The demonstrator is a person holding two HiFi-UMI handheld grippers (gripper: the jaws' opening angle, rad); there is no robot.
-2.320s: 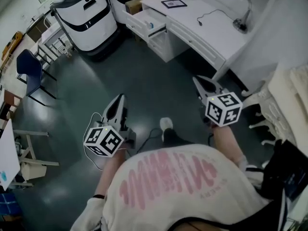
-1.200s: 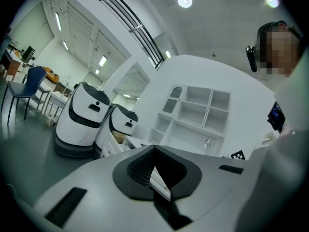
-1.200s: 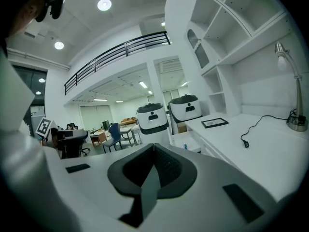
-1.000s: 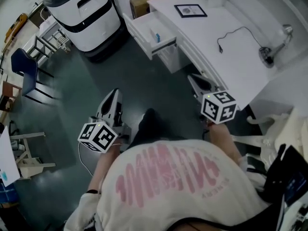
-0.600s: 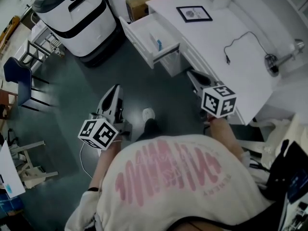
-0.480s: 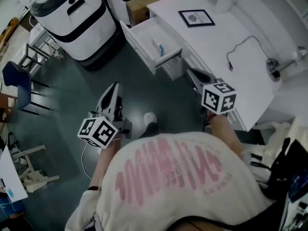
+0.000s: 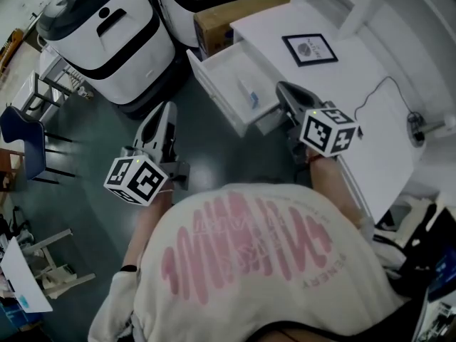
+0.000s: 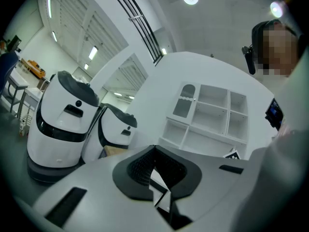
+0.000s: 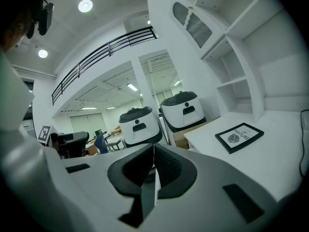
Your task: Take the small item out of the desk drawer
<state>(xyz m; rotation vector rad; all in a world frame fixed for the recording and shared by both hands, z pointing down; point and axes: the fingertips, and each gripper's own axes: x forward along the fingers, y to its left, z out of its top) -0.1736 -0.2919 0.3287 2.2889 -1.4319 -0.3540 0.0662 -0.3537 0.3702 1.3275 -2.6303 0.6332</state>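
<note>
Looking down in the head view, the open drawer (image 7: pixel 224 73) of the white counter (image 7: pixel 370 120) held the small item (image 7: pixel 249 95), with the right gripper (image 7: pixel 283 89) near it and the left gripper (image 7: pixel 164 110) above the floor. The left gripper view showed its fingers (image 8: pixel 140 166) closed together, gripping nothing. The right gripper view likewise showed its fingers (image 9: pixel 169 166) pressed shut and empty.
</note>
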